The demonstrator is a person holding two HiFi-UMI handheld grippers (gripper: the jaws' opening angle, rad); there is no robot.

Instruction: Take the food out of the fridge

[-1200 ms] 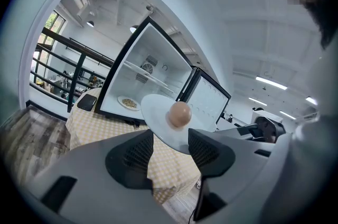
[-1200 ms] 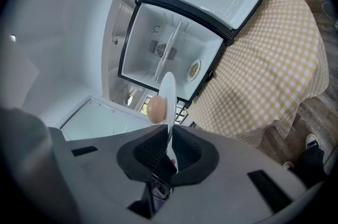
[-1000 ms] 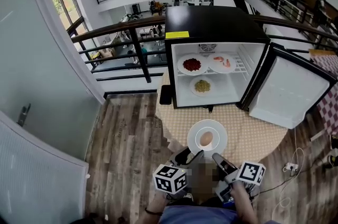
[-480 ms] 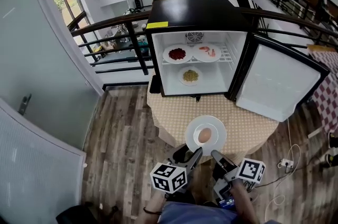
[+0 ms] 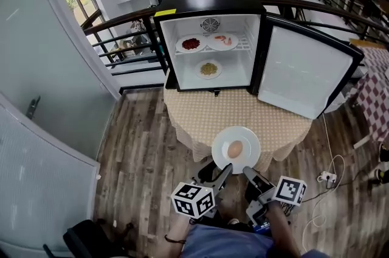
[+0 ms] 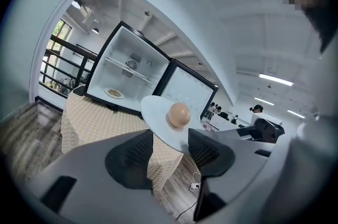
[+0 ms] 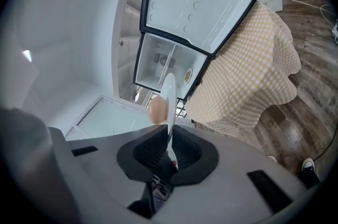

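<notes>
A white plate [image 5: 222, 152] with a round tan piece of food [image 5: 234, 149] hangs level over the near edge of the round table [image 5: 231, 111]. My right gripper [image 5: 248, 171] is shut on the plate's near rim; in the right gripper view the plate [image 7: 170, 93] stands edge-on between the pads, with the food [image 7: 157, 110] on it. My left gripper [image 5: 225, 170] is at the rim beside it, jaws apart, with the plate [image 6: 157, 116] and the food [image 6: 178, 114] over the gap. The open fridge [image 5: 209, 1] holds three more plates: red food [image 5: 191, 44], shrimp [image 5: 223, 41] and yellow-green food [image 5: 208, 69].
The fridge door [image 5: 304, 71] stands swung out to the right over the checked tablecloth. A cable and power strip [image 5: 325, 177] lie on the wooden floor at the right. A dark chair [image 5: 85, 241] is at the lower left. A railing [image 5: 121, 38] runs behind the fridge.
Both grippers and the plate have drawn back from the fridge to the table's near edge. The fridge and table sit farther off in the head view.
</notes>
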